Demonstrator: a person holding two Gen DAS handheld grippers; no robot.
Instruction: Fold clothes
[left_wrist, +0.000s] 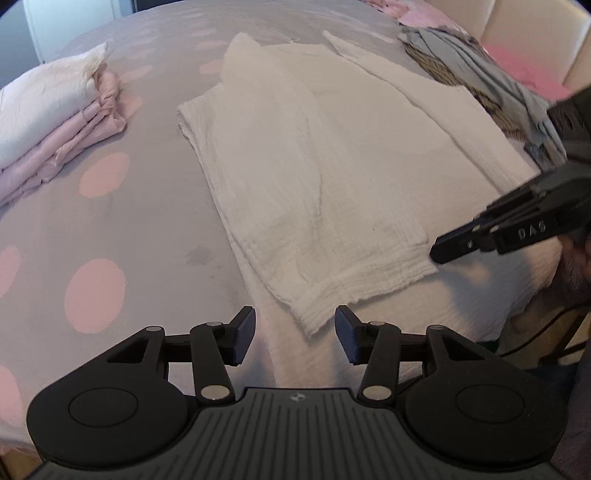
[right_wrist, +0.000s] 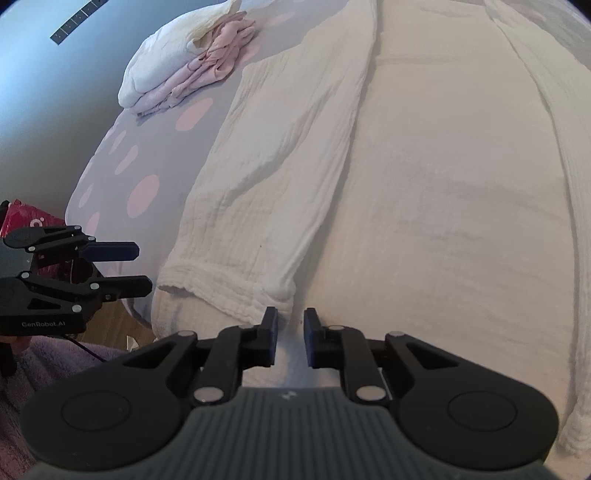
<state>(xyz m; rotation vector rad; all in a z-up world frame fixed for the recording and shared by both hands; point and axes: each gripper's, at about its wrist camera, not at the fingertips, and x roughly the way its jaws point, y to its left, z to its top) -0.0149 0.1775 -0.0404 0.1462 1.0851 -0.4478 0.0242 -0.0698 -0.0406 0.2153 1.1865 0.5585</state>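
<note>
My left tool (left_wrist: 294, 334) and right tool (right_wrist: 290, 338), both parted and empty, flank the folded sleeve's cuff (left_wrist: 347, 291) at the bed's near edge, the white garment (right_wrist: 424, 192) running lengthwise away.

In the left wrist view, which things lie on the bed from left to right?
Folded stack of white and pink clothes → cream crinkled cotton garment, spread flat → rumpled grey and patterned clothes pile.
</note>
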